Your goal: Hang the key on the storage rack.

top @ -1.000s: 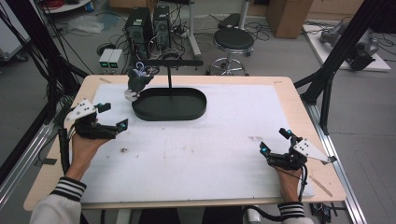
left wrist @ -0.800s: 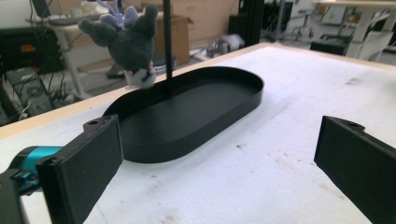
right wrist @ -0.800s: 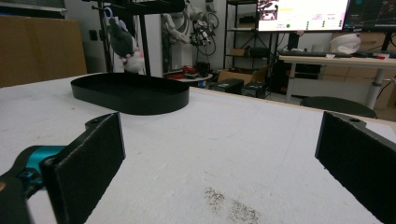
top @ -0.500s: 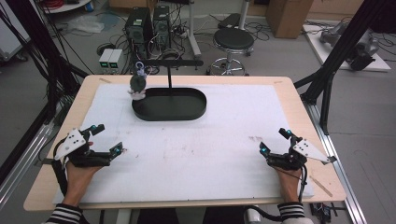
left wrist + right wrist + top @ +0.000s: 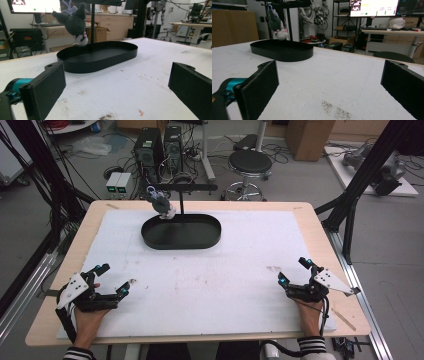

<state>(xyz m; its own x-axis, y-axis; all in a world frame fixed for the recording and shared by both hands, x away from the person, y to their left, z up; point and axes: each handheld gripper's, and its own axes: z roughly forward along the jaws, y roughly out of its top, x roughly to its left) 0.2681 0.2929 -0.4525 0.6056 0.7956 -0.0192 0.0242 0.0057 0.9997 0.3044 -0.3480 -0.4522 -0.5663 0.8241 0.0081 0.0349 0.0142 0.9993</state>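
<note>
Plush toy [image 5: 161,205] hangs head-down over tray [image 5: 181,240]; both tools released, empty.

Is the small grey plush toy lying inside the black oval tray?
No, the grey plush toy hangs from the stand's crossbar, above the black oval tray.

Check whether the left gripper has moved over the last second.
Yes. The left gripper has pulled back from beside the black tray toward the person, and now sits open near the table's near left edge.

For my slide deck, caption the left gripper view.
Open hand-held gripper faces plush hanging over black tray.
</note>
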